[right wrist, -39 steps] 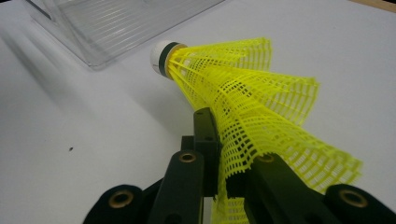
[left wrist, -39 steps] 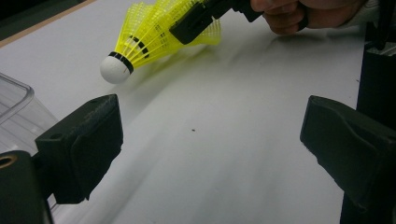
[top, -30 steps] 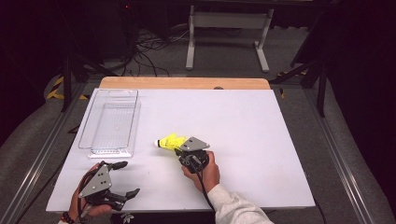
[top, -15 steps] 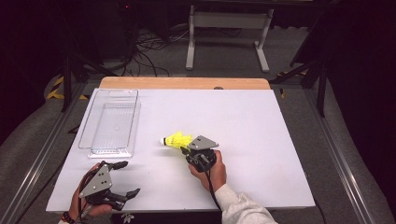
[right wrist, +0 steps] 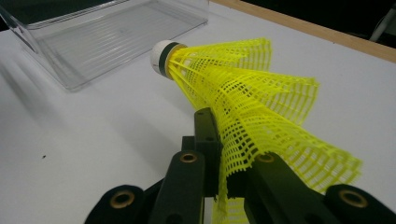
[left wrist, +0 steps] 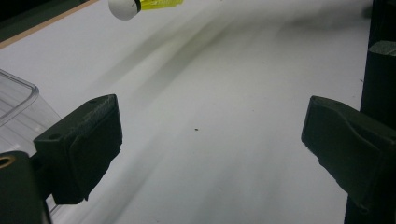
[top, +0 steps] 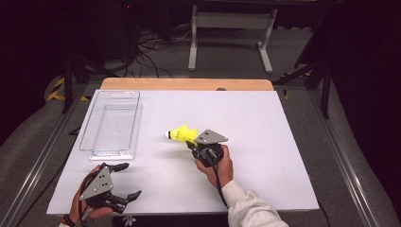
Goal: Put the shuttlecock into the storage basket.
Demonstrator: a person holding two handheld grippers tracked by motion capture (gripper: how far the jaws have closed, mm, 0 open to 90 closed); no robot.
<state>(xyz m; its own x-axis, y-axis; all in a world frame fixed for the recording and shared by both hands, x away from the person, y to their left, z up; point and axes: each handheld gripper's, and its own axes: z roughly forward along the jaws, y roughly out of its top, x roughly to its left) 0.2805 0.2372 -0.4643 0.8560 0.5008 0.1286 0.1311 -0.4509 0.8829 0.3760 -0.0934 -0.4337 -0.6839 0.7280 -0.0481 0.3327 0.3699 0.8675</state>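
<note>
A yellow shuttlecock (top: 182, 134) with a white cork tip hangs above the middle of the white table (top: 283, 123). My right gripper (top: 193, 143) is shut on its mesh skirt. In the right gripper view the skirt of the shuttlecock (right wrist: 243, 98) is pinched flat between the jaws of the right gripper (right wrist: 223, 177), and the cork points toward the clear tray. My left gripper (top: 126, 180) rests open at the near left of the table, nothing between its fingers. Its own view shows the left gripper (left wrist: 210, 144) over bare table, with the shuttlecock (left wrist: 140, 5) at the top edge.
A clear plastic tray (top: 112, 124) lies empty at the left of the table; its corner (left wrist: 16, 100) shows beside the left jaw. A wooden strip (top: 187, 83) runs along the table's far edge. Cables and a metal stand lie on the floor beyond.
The right gripper has risen a little and shifted right with the shuttlecock in its jaws. The left gripper has stayed where it was.
</note>
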